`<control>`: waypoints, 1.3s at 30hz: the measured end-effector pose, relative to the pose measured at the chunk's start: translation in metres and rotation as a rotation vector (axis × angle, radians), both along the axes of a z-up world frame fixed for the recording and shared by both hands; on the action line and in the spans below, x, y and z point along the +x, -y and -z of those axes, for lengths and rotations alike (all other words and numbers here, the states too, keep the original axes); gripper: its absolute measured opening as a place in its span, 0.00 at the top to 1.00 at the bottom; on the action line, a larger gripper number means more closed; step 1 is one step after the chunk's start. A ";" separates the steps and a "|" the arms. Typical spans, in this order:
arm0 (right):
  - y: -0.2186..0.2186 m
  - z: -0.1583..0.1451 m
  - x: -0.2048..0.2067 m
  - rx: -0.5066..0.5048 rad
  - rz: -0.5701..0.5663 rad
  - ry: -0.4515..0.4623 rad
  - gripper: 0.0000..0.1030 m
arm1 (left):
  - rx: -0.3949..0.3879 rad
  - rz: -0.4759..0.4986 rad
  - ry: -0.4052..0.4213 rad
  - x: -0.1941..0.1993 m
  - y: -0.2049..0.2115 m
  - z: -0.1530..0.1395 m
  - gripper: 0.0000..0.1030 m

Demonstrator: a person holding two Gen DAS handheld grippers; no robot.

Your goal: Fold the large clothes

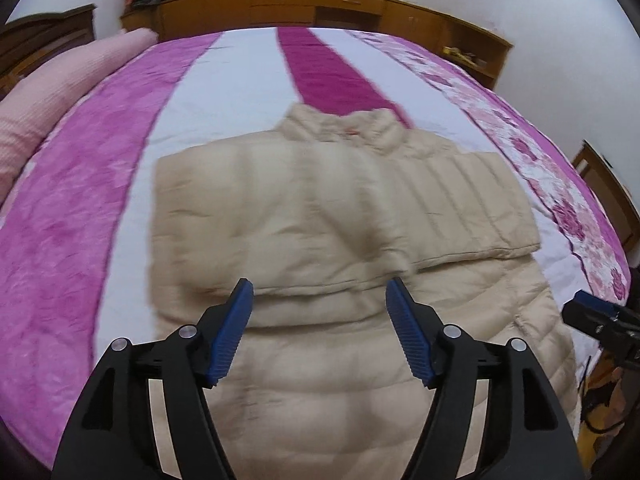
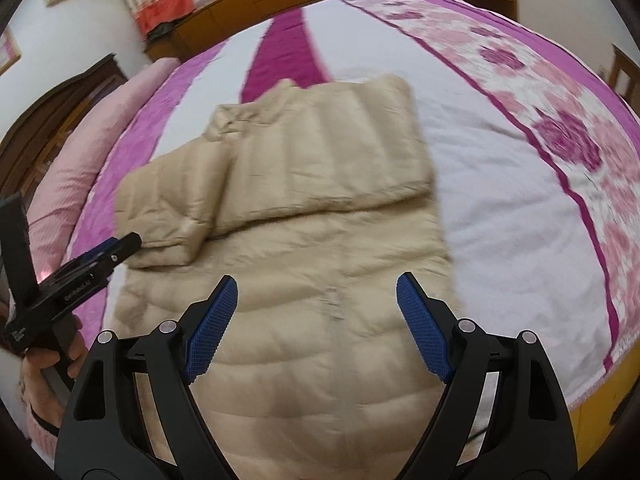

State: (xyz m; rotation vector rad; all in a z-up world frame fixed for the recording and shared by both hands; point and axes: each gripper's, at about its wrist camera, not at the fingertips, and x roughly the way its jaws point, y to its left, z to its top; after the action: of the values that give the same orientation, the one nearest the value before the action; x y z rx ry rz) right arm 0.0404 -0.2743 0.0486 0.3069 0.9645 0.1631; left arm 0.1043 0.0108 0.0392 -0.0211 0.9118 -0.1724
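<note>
A beige quilted puffer jacket [image 1: 320,208] lies flat on the bed, collar at the far end, with both sleeves folded across its chest. In the right wrist view the jacket [image 2: 304,248] shows the folded sleeves as a thick band over its upper half. My left gripper [image 1: 319,284] hovers above the jacket's lower half, jaws apart, nothing between the blue pads. My right gripper [image 2: 317,280] hangs over the same lower half, wide open and empty. Each gripper shows in the other's view: the right gripper [image 1: 592,312] at the right edge, the left gripper [image 2: 116,250] at the left, held by a hand [image 2: 44,364].
The bed carries a quilt [image 1: 80,200] with pink, white and magenta stripes and a floral band [image 2: 560,132] on the right. A pink pillow [image 1: 48,92] lies at the left. A wooden cabinet [image 1: 280,4] stands behind the bed.
</note>
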 end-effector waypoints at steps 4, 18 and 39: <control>-0.033 -0.011 0.011 0.001 -0.062 0.012 0.21 | 0.014 -0.070 -0.015 -0.002 -0.037 0.002 0.34; -0.165 -0.008 0.052 -0.041 -0.297 -0.007 0.21 | 0.045 -0.217 -0.081 -0.004 -0.129 0.024 0.34; -0.274 0.041 0.114 -0.120 -0.413 -0.020 0.21 | -0.004 -0.251 -0.106 -0.008 -0.158 0.047 0.34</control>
State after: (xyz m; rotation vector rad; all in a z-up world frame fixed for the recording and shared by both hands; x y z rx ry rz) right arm 0.1541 0.0001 0.0076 -0.0047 1.0446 0.4780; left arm 0.0962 0.1686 -0.0075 -0.1491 1.0053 0.0607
